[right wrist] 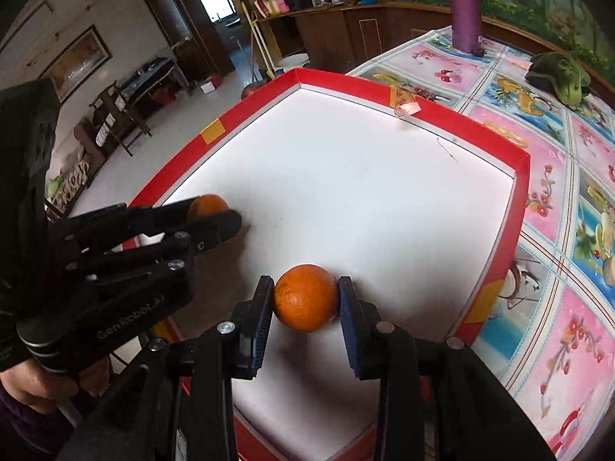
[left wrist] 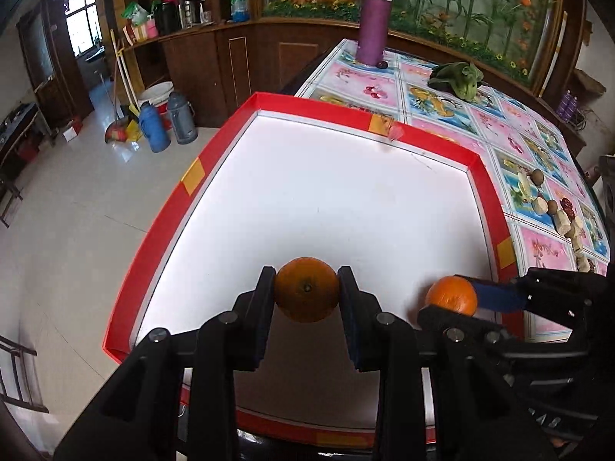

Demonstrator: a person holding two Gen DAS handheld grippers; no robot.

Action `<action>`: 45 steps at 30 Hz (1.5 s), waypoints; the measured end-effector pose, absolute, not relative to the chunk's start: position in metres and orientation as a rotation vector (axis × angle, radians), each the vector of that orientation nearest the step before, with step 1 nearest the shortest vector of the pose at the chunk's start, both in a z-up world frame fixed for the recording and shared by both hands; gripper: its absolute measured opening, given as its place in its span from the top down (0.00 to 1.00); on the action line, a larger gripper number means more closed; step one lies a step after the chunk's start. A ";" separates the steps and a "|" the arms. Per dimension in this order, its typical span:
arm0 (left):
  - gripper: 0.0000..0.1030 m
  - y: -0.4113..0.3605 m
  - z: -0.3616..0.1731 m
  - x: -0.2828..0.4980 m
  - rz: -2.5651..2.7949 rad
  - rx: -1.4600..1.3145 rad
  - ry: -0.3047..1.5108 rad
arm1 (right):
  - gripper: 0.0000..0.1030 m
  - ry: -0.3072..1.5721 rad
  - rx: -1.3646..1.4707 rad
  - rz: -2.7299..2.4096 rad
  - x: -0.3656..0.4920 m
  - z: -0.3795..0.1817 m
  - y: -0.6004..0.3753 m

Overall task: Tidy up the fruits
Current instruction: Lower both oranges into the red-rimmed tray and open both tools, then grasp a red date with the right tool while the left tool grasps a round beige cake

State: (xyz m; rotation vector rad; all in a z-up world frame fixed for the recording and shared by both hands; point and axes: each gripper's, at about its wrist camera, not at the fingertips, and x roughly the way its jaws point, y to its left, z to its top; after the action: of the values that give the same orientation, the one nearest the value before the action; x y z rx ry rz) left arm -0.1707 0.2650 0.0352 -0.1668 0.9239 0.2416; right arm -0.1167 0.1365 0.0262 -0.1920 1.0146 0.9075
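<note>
A large white tray with a red rim (left wrist: 215, 161) (right wrist: 515, 199) lies on the table. My left gripper (left wrist: 306, 292) is shut on an orange (left wrist: 306, 288) just above the tray's near part. It also shows in the right wrist view (right wrist: 215, 219), with its orange (right wrist: 207, 204) partly hidden by the fingers. My right gripper (right wrist: 306, 299) is shut on a second orange (right wrist: 305, 297) over the tray's near part. That gripper (left wrist: 457, 303) and its orange (left wrist: 451, 295) show at the lower right of the left wrist view.
A purple flask (left wrist: 374, 19) stands at the table's far end on the fruit-patterned tablecloth (left wrist: 511, 134). Green leafy vegetables (left wrist: 459, 78) lie beyond the tray. Small nuts and white pieces (left wrist: 557, 207) lie right of the tray. Thermos jugs (left wrist: 153, 126) stand on the floor at left.
</note>
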 end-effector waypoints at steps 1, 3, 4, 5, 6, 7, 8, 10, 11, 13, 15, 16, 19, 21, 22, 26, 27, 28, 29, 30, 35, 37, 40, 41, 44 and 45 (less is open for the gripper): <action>0.66 0.265 0.033 -0.171 0.246 -0.165 0.927 | 0.68 1.011 -0.193 0.904 -0.117 0.025 0.138; 0.66 0.268 0.029 -0.171 0.262 -0.168 0.940 | 0.67 1.012 -0.197 0.899 -0.118 0.026 0.140; 0.65 0.269 0.028 -0.171 0.266 -0.172 0.946 | 0.66 1.012 -0.202 0.899 -0.121 0.027 0.140; 0.65 0.270 0.027 -0.171 0.260 -0.183 0.945 | 0.65 1.010 -0.209 0.897 -0.122 0.028 0.140; 0.65 0.270 0.027 -0.171 0.259 -0.184 0.948 | 0.61 1.003 -0.215 0.895 -0.123 0.031 0.138; 0.62 0.269 0.028 -0.170 0.267 -0.175 0.955 | 0.59 0.990 -0.220 0.894 -0.124 0.034 0.136; 0.53 0.267 0.028 -0.170 0.285 -0.165 0.961 | 0.59 0.968 -0.220 0.895 -0.125 0.040 0.131; 0.36 0.266 0.032 -0.171 0.304 -0.158 0.949 | 0.58 0.908 -0.197 0.899 -0.128 0.054 0.115; 0.29 0.264 0.037 -0.174 0.322 -0.148 0.930 | 0.58 0.887 -0.182 0.902 -0.128 0.059 0.107; 0.23 0.258 0.046 -0.177 0.352 -0.128 0.897 | 0.56 0.838 -0.139 0.894 -0.130 0.071 0.080; 0.20 0.245 0.064 -0.182 0.353 -0.112 0.845 | 0.53 0.793 -0.118 0.849 -0.131 0.081 0.046; 0.14 0.239 0.071 -0.183 0.349 -0.108 0.824 | 0.52 0.780 -0.117 0.825 -0.131 0.084 0.031; 0.00 0.203 0.093 -0.187 0.296 -0.088 0.756 | 0.52 0.768 -0.094 0.724 -0.130 0.087 -0.035; 0.00 0.175 0.100 -0.185 0.230 -0.079 0.737 | 0.52 0.776 -0.094 0.652 -0.129 0.085 -0.073; 0.00 0.160 0.101 -0.183 0.199 -0.075 0.746 | 0.52 0.778 -0.105 0.609 -0.131 0.084 -0.090; 0.00 0.103 0.090 -0.167 0.038 -0.089 0.835 | 0.52 0.827 -0.142 0.507 -0.132 0.075 -0.151; 0.00 0.089 0.086 -0.162 -0.001 -0.091 0.862 | 0.52 0.837 -0.147 0.479 -0.131 0.072 -0.163; 0.00 0.070 0.080 -0.155 -0.035 -0.085 0.884 | 0.52 0.842 -0.153 0.457 -0.129 0.069 -0.172; 0.00 0.058 0.079 -0.153 -0.043 -0.076 0.884 | 0.52 0.850 -0.161 0.441 -0.126 0.066 -0.180; 0.00 0.044 0.078 -0.149 -0.054 -0.060 0.873 | 0.52 0.860 -0.164 0.429 -0.122 0.063 -0.187; 0.00 -0.021 0.066 -0.129 -0.174 0.053 0.882 | 0.53 0.887 -0.117 0.435 -0.099 0.049 -0.205; 0.00 -0.040 0.060 -0.125 -0.178 0.116 0.891 | 0.55 0.913 -0.104 0.463 -0.090 0.042 -0.203; 0.00 -0.050 0.054 -0.121 -0.195 0.155 0.909 | 0.60 0.936 -0.105 0.496 -0.081 0.037 -0.194; 0.00 -0.052 0.052 -0.119 -0.190 0.165 0.917 | 0.61 0.948 -0.109 0.499 -0.078 0.035 -0.191; 0.00 -0.053 0.048 -0.111 -0.179 0.172 0.934 | 0.71 0.990 -0.093 0.502 -0.066 0.025 -0.187; 0.00 -0.052 0.047 -0.108 -0.174 0.173 0.937 | 0.73 1.002 -0.077 0.508 -0.062 0.023 -0.188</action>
State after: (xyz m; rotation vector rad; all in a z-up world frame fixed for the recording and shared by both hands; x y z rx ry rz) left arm -0.1079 -0.0521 0.0473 0.1730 0.9372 -0.1741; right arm -0.0624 -0.1877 0.0231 -0.0767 1.0016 0.5083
